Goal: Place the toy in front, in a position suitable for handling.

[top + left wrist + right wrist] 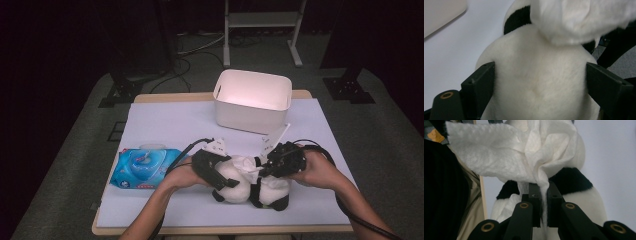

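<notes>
Right gripper view: right gripper (pixel 544 195) pinches crumpled white wet wipe (pixel 524 152) against black-and-white plush panda toy (pixel 250 182) at table's (pixel 165 120) near edge, while left gripper (pixel 539 82) clamps its body wide, steadying it for wiping.

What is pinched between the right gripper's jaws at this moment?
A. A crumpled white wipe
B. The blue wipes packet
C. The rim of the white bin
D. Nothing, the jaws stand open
A: in the right gripper view the right gripper has its jaws shut on a strip of the white wipe, which bunches out above them in front of the black-and-white plush toy.
</notes>
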Demonstrator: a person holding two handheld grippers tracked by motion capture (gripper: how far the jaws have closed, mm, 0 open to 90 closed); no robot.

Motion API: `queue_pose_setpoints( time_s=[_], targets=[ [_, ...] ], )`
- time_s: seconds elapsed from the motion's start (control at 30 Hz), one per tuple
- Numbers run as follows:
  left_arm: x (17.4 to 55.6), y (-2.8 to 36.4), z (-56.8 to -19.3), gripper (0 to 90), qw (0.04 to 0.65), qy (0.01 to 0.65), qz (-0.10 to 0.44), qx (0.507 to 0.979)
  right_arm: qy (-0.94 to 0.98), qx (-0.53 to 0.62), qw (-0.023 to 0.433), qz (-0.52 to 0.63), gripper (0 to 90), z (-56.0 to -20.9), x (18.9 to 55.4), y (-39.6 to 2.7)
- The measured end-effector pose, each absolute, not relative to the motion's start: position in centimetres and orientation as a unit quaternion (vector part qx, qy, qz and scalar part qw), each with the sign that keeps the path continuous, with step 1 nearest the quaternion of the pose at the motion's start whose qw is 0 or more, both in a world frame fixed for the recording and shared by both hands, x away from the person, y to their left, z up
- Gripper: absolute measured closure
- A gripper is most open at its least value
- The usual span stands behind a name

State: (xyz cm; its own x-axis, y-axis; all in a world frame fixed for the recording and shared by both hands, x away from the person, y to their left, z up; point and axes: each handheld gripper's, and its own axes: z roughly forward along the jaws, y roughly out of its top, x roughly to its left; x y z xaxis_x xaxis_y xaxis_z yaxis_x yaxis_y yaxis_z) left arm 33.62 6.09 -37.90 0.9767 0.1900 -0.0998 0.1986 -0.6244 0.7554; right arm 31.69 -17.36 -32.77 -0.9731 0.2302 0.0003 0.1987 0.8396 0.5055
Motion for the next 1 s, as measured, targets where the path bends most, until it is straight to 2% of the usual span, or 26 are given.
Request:
queue_pose_setpoints(
  time_s=[0.57,0.9,1.0],
  targets=[
    [33.3,7.5,-38.4,9.6,0.462,0.100,-0.017,0.881,0.951,0.132,0.041,0.277,84.2,-33.2,29.8,-20.1],
    [32.9,8.0,-38.1,7.1,0.442,0.112,-0.024,0.890,0.946,0.144,0.045,0.285,83.9,-33.4,28.7,-21.8],
    [32.9,7.7,-38.6,10.0,0.442,0.108,-0.027,0.890,0.948,0.139,0.054,0.281,84.2,-33.3,28.5,-21.4]
  ],
)
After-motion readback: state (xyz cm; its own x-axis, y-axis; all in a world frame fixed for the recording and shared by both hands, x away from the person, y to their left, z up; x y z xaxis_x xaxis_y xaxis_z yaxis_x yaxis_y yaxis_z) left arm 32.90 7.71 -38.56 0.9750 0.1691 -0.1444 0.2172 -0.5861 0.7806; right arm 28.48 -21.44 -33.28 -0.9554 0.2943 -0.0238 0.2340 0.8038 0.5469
